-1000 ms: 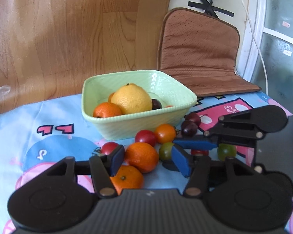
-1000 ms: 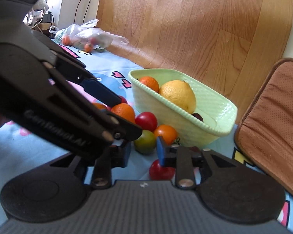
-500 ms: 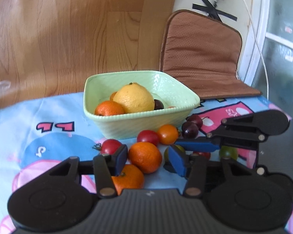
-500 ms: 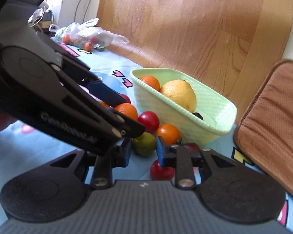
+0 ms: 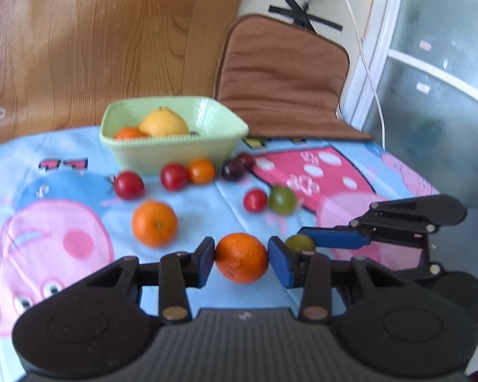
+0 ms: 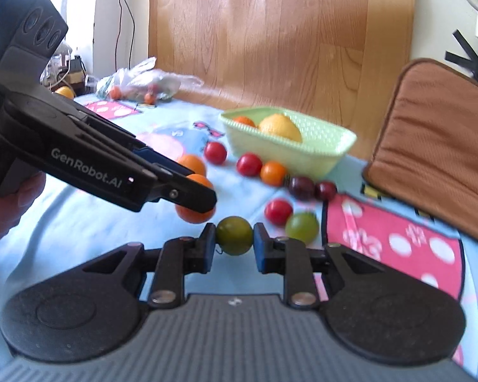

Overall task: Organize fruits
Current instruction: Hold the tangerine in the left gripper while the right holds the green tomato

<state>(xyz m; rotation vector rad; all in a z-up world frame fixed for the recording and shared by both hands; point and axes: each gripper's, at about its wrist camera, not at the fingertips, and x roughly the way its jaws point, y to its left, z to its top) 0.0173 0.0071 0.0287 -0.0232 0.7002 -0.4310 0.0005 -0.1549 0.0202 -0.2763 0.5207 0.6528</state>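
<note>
Above the printed tablecloth (image 5: 302,172), left gripper (image 5: 241,258) clamps a mandarin (image 5: 241,257); right gripper (image 6: 233,239) clamps a green tomato (image 6: 233,235). Both appear lifted for transfer to the green bowl (image 5: 172,152) at 11 o'clock, judging by fruit already inside.

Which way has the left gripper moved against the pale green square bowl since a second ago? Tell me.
Yes. The left gripper has pulled back and up from the pale green square bowl, which now looks smaller and farther, carrying a round orange tangerine between its blue pads.
</note>
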